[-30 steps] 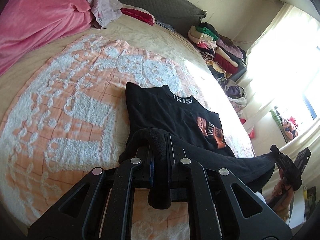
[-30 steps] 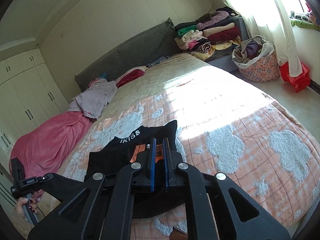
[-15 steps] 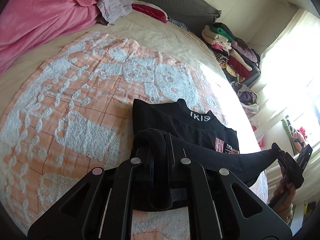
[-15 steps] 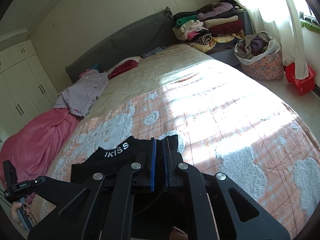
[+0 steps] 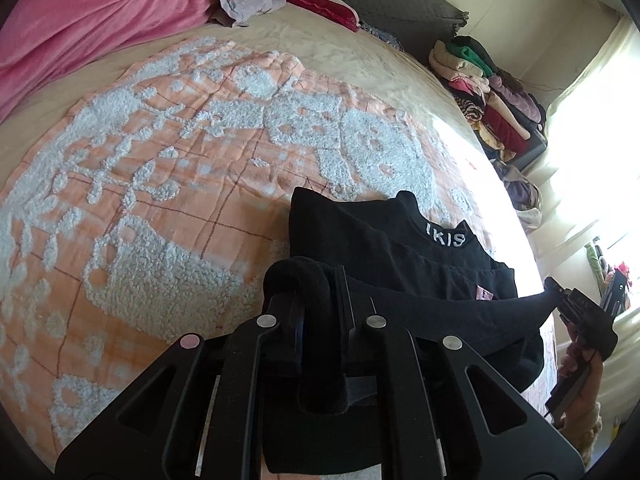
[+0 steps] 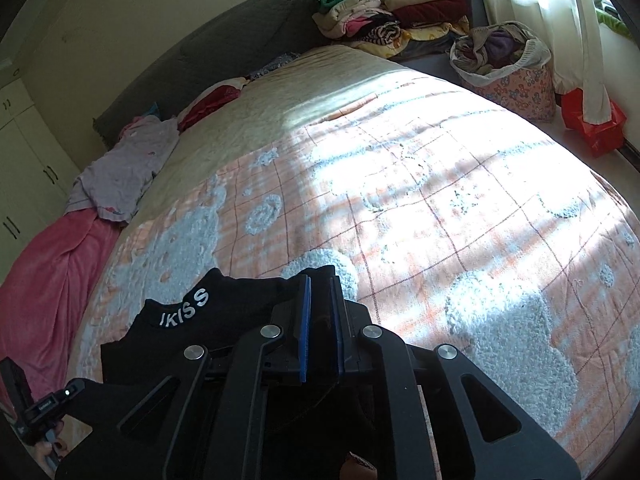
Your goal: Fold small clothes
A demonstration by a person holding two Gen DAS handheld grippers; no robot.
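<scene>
On bed [image 5: 160,168], black top [image 5: 360,232] tool-pinched

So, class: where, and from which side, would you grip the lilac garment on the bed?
Probably the near hem of the lilac garment, from the near side: that edge lies loose over the pink blanket, its far end bunched by the headboard.

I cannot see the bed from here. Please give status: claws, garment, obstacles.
Left claw and right claw both beginning to open, black top between the pads. Hem carried over toward the collar, on the orange blanket. Nothing in the way.
</scene>
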